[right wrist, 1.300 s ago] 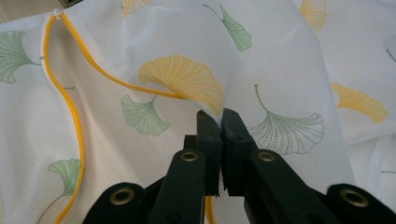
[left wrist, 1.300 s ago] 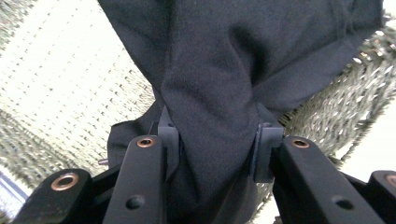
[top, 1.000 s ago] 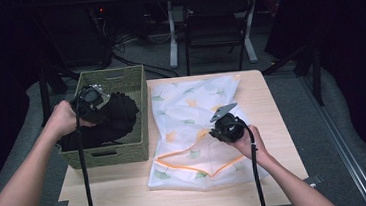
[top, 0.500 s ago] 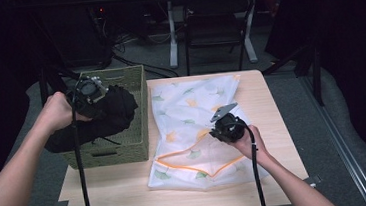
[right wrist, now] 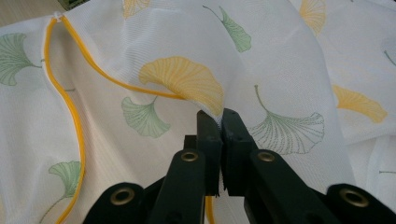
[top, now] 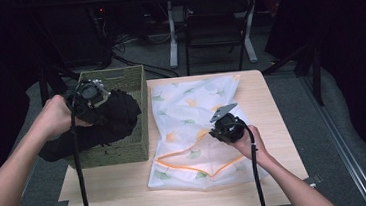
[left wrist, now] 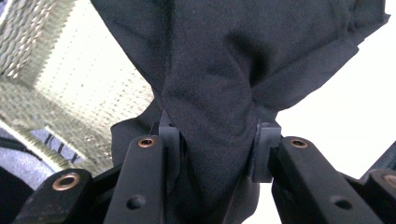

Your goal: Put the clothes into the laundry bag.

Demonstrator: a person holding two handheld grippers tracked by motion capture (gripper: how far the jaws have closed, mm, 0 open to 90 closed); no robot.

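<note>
A black garment (top: 117, 116) hangs bunched over the green woven basket (top: 118, 76) at the table's left. My left gripper (top: 95, 103) is shut on it, lifted above the basket. In the left gripper view the black cloth (left wrist: 215, 93) is pinched thick between both pads, with the basket's weave (left wrist: 60, 79) behind. A white mesh laundry bag (top: 192, 112) with ginkgo leaves and an orange zipper edge (top: 186, 164) lies flat across the table's middle. My right gripper (top: 218, 130) is shut on a fold of this bag (right wrist: 177, 79) near its opening, pads pressed together on the mesh.
The wooden table (top: 129, 198) has bare room along its front and at its right side. Behind the table stand a chair (top: 214, 25) and a desk leg (top: 171, 33) on a grey floor with cables. Dark curtains close both sides.
My left gripper has risen and drawn back toward the left with the black garment, pulling more of it out of the basket. The right gripper and the bag have stayed still.
</note>
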